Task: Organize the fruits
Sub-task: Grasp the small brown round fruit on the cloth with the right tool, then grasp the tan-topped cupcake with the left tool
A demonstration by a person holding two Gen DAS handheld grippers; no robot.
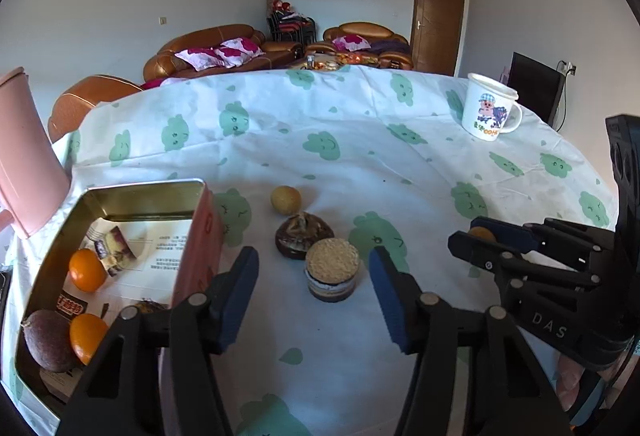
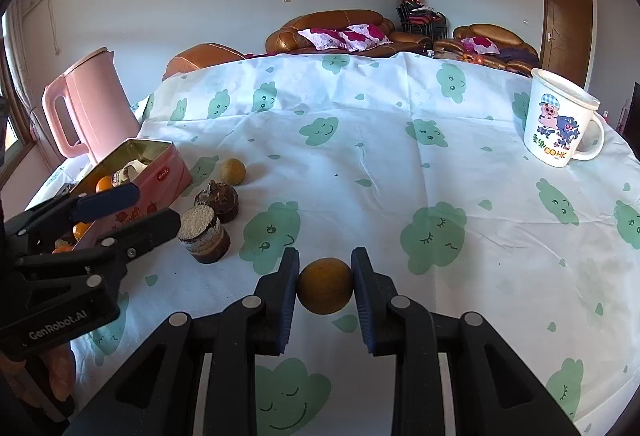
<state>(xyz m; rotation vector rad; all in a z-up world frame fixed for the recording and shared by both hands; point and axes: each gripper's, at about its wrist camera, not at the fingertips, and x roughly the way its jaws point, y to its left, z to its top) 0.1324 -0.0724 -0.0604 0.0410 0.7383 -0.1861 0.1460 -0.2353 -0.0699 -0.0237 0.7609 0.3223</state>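
Note:
My right gripper is shut on a small round yellow-brown fruit just above the tablecloth; the fruit shows between its pads in the left wrist view. My left gripper is open and empty, its fingers either side of a round sandwich cake. An open pink tin at the left holds two oranges, a dark passion fruit and a wrapped snack. A second yellow-brown fruit lies on the cloth behind a dark chocolate cake.
A pink kettle stands behind the tin at the left table edge. A white cartoon mug stands at the far right. The table wears a white cloth with green clouds. Sofas and a door lie beyond.

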